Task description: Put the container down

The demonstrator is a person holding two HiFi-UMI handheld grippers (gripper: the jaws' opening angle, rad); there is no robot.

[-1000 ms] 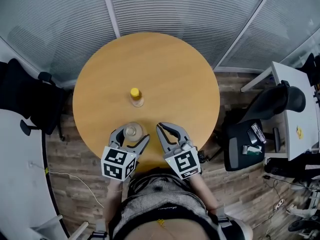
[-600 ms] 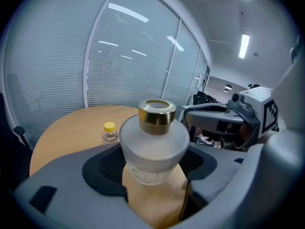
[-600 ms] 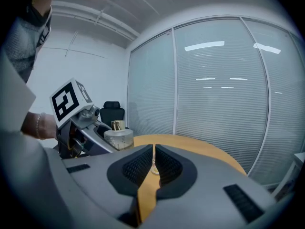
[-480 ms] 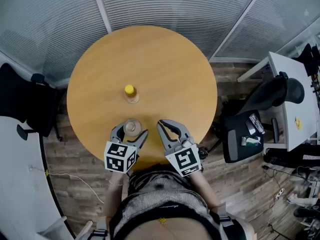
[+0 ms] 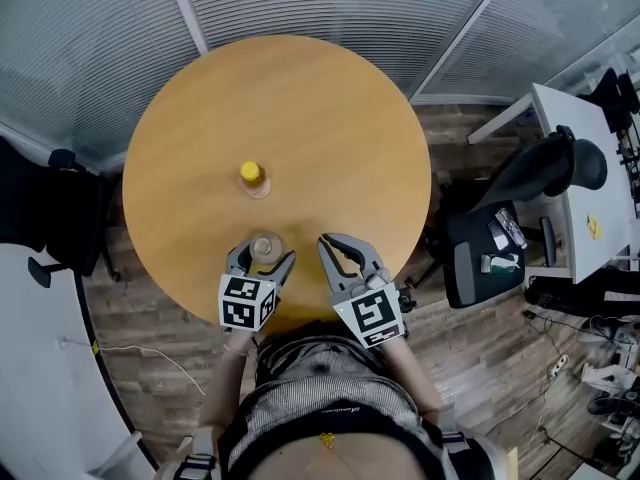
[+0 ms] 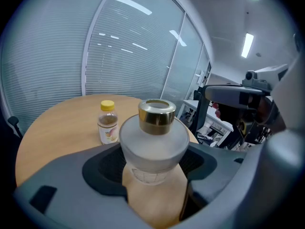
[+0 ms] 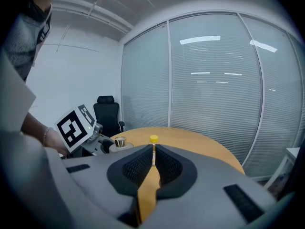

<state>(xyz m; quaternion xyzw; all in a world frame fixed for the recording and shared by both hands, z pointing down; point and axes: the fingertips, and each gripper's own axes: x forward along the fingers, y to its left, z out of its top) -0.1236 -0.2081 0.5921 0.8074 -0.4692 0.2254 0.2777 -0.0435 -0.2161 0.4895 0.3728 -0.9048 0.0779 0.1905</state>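
Container [image 6: 152, 142] sits squeezed in the left gripper [image 5: 262, 258], both jaws pressed against its frosted sides, right at the near edge of the table [image 5: 330, 128]. Bare wood shows under it between the jaws, but I can't tell whether the base is touching down yet.

Right gripper [image 7: 153, 151] hangs just to the right of it, jaws together with nothing between them, clear of the action.

Now, the set-down. My read: bring it straight down and level, let the base meet the wood flat before the jaws let go. It looks top-heavy, wide at the shoulder and narrower below, so a tilted release could tip it. It's close to the near rim as well, so a spot a little farther in would be safer. Then part the jaws evenly and back out toward the near side without brushing it.

Contents: it wears a gold collar that looks open at the top, and the frosted wall hides whatever is inside. Farther out, well apart, stands a small bottle [image 6: 107, 122] with a yellow cap on, a label, and what looks like a brownish drink inside.
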